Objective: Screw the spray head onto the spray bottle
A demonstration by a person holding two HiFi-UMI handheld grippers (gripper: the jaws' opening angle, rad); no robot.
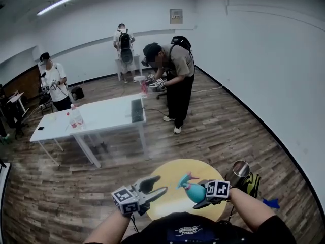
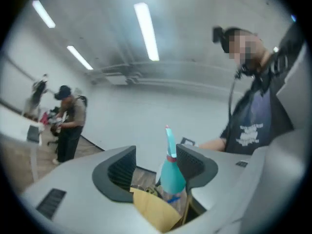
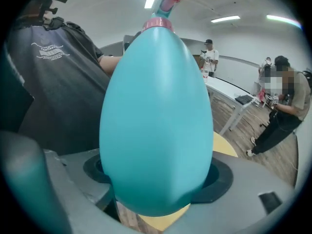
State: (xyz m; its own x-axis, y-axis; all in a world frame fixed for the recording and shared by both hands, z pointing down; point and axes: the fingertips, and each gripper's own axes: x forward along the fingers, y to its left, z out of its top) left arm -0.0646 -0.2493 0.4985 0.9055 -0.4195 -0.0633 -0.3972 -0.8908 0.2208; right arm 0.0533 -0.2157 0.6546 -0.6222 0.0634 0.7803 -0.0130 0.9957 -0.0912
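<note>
The teal egg-shaped plastic spray bottle (image 3: 156, 121) is clamped in the right gripper (image 1: 203, 199). That gripper's view shows the two dark pads pressed against the bottle's wide belly on either side, with the bottle upright between them. On its neck sits a pink collar (image 3: 158, 23), and above that the teal spray head (image 1: 184, 179), whose nozzle points toward the left gripper (image 1: 158, 185).

The left gripper's jaws stand wide apart and hold nothing. From the left gripper view the bottle (image 2: 172, 177) shows ahead of the jaws, nearer the right-hand pad in that picture. In the head view there is a gap between the jaw tips and the spray head, so nothing touches.

Below both grippers lies a round yellow tabletop (image 1: 172, 173). Beyond the right gripper, off its outer side, a shiny steel cup (image 1: 239, 170) stands by the table's edge. Far ahead of both grippers a long white table (image 1: 96, 117) stands on the wooden plank floor (image 1: 218, 131), and people stand around it.
</note>
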